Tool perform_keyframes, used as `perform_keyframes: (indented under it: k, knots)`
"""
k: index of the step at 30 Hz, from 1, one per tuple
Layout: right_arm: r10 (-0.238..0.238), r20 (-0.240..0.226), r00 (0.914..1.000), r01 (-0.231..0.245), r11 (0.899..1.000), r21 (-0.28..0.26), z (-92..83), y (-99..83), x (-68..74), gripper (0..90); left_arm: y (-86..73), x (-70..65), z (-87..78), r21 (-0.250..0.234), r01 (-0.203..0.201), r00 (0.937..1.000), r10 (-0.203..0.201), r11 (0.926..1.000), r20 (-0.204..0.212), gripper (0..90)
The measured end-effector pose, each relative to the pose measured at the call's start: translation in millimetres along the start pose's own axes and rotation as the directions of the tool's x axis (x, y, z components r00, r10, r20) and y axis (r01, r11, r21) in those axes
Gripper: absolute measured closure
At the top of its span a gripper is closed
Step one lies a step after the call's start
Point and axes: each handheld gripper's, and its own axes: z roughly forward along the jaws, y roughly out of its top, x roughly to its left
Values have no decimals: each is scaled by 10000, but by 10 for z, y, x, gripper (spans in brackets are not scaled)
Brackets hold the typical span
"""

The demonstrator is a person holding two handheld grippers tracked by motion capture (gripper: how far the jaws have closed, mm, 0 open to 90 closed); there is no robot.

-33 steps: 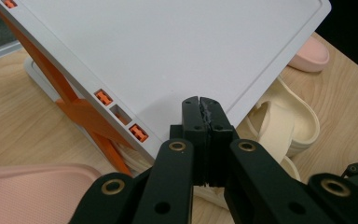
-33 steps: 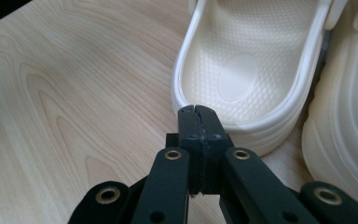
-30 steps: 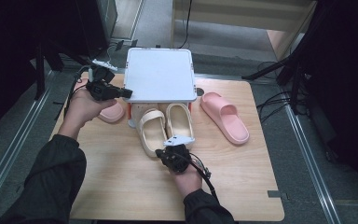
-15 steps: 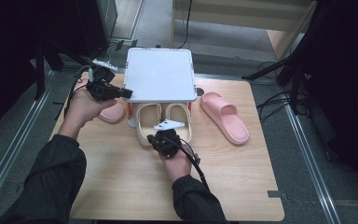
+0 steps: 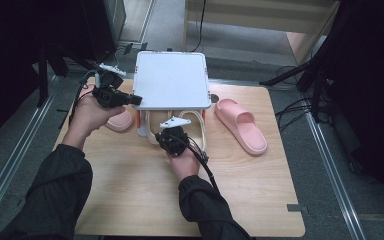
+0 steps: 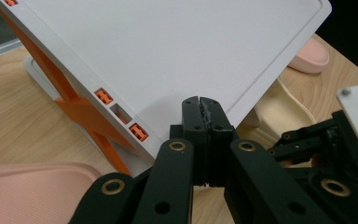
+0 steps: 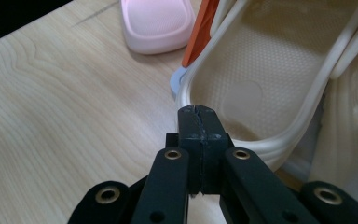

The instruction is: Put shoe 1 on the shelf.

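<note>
At the bench's far edge, near its middle, we see a white shelf rack [image 5: 171,80] with orange legs [image 6: 81,109] standing on the wood. Under it sit the two cream slippers [image 5: 196,131], side by side, heels toward the near edge. Right hand-held gripper [image 5: 174,141] has its jaws pressed together with nothing between them; tips touch the heel rim of the left cream slipper [image 7: 261,88] in the right gripper view. Left hand-held gripper [image 5: 130,100] also has jaws together and empty, tips lying against the rack's top panel at its left side; in the left gripper view [image 6: 200,105] they rest on the white panel near its corner. One pink slipper [image 5: 119,120] lies just left of the rack, partly under the left hand [image 5: 87,112], toward the bench's left edge. Second pink slipper [image 5: 241,124] lies apart on the right of the rack, angled toward the right edge. Near half of the bench [image 5: 260,200] is bare wood. Dark sleeves come in from the near edge.
</note>
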Motion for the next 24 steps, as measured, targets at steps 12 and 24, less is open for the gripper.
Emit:
perform_keyframes:
  k: [12,24]
  knots:
    - [322,33,9995,-322,9995,-25,135,99,-73,900,-8,21,-7,-50,7,10000,-7,10000,43,897]
    - [-219,-419,9989,214,9997,-124,-275,-35,-2,900,-12,22,-12,-55,71,10000,-70,10000,40,897]
